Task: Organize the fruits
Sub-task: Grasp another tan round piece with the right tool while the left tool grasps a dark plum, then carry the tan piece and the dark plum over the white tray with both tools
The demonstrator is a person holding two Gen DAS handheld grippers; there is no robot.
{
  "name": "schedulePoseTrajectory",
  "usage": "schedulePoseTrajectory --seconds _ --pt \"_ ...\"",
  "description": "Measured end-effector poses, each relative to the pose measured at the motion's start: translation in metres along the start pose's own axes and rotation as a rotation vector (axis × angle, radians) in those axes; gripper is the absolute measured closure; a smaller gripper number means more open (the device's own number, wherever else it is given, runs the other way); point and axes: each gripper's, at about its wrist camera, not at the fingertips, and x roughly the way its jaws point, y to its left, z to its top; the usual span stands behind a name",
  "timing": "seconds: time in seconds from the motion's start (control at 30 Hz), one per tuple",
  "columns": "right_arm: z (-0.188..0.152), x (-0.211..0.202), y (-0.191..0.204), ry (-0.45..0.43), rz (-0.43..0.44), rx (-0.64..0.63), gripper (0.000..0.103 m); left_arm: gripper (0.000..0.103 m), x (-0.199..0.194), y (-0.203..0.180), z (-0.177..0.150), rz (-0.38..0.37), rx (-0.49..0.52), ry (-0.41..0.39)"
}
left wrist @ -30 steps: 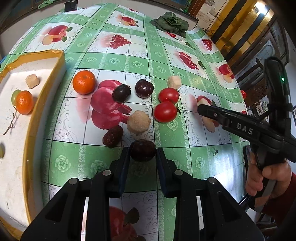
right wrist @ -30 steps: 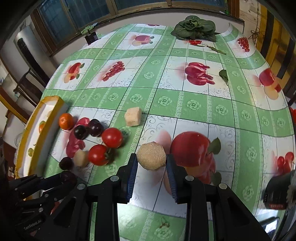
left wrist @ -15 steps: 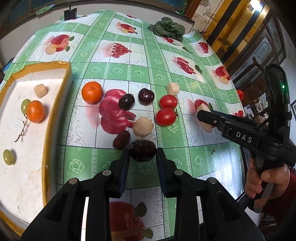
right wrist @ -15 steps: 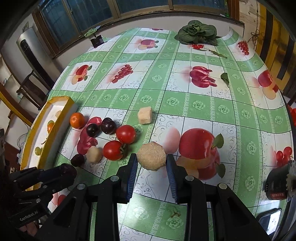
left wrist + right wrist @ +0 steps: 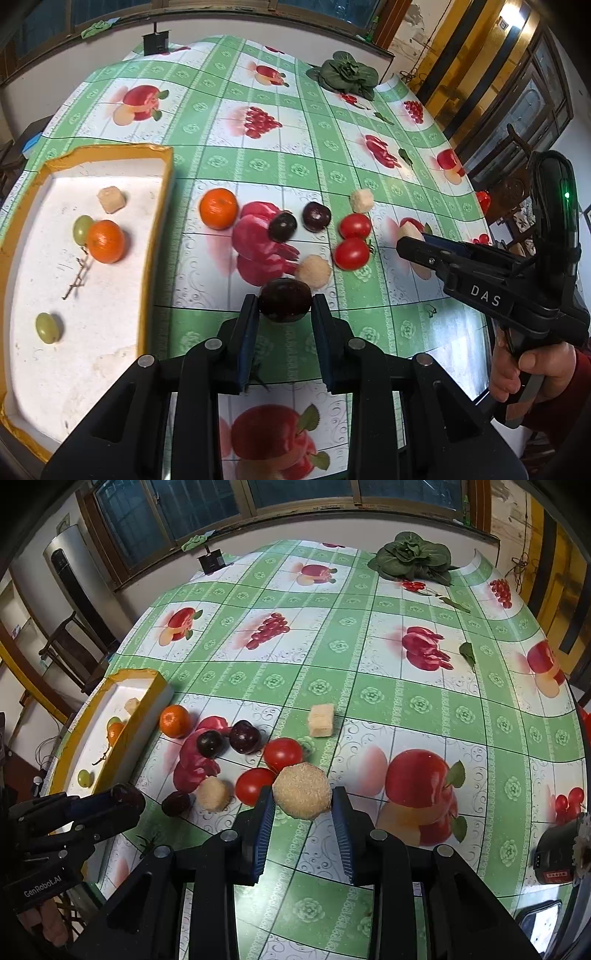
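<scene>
The desk (image 5: 332,177) is covered by a green checked cloth printed with fruit. At its left edge a yellow-rimmed tray (image 5: 159,229) is placed, white inside.

Already deposited in the tray, as counted in the left wrist view: one orange (image 5: 106,241), two green grapes (image 5: 47,327), one pale cube (image 5: 111,199) and a bare stalk.

On the cloth beside the tray are counted: one orange (image 5: 218,208), two tomatoes (image 5: 352,253), three dark plums (image 5: 209,743) (one of them visible only in the right wrist view), one pale cube (image 5: 321,720) and one tan rounded lump (image 5: 213,794).

The left gripper (image 5: 285,308) is clenched on a fourth dark plum (image 5: 285,301), which is held clear of the cloth, near the tray's right wall. The right gripper (image 5: 302,805) is clenched on a coarse tan ball (image 5: 301,790), held above the cloth in front of the tomatoes.

A leafy green vegetable (image 5: 412,557) lies at the far edge, well apart from the rest.

Assessment: the task is judged under half done. Four pieces are placed, two are in transit, and eight remain to be collected.
</scene>
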Motion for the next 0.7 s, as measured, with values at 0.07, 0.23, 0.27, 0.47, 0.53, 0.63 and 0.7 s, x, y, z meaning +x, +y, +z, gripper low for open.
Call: schedulePoseTrajectory --seconds 0.07,0.23,0.27,0.47,0.53,0.63,0.7 --pt "0.001 0.000 0.004 -0.001 0.005 -0.006 0.071 0.077 -0.002 0.003 0.000 0.006 -0.003 -0.004" --pt "0.003 0.000 0.016 -0.004 0.020 -0.022 0.071 0.077 -0.009 0.011 0.002 0.025 0.005 -0.015" --pt "0.004 0.000 0.019 -0.005 0.023 -0.026 0.071 0.077 -0.010 0.012 0.002 0.027 0.005 -0.017" --pt "0.007 0.002 0.034 -0.006 0.043 -0.046 0.071 0.077 -0.018 0.028 0.004 0.052 -0.009 -0.031" --pt "0.008 0.003 0.039 -0.006 0.050 -0.050 0.071 0.077 -0.021 0.035 0.004 0.060 -0.015 -0.035" --pt "0.010 0.004 0.048 -0.006 0.065 -0.059 0.071 0.077 -0.024 0.046 0.003 0.074 -0.033 -0.041" --pt "0.011 0.005 0.054 -0.005 0.076 -0.067 0.071 0.077 -0.027 0.055 0.003 0.084 -0.048 -0.045"
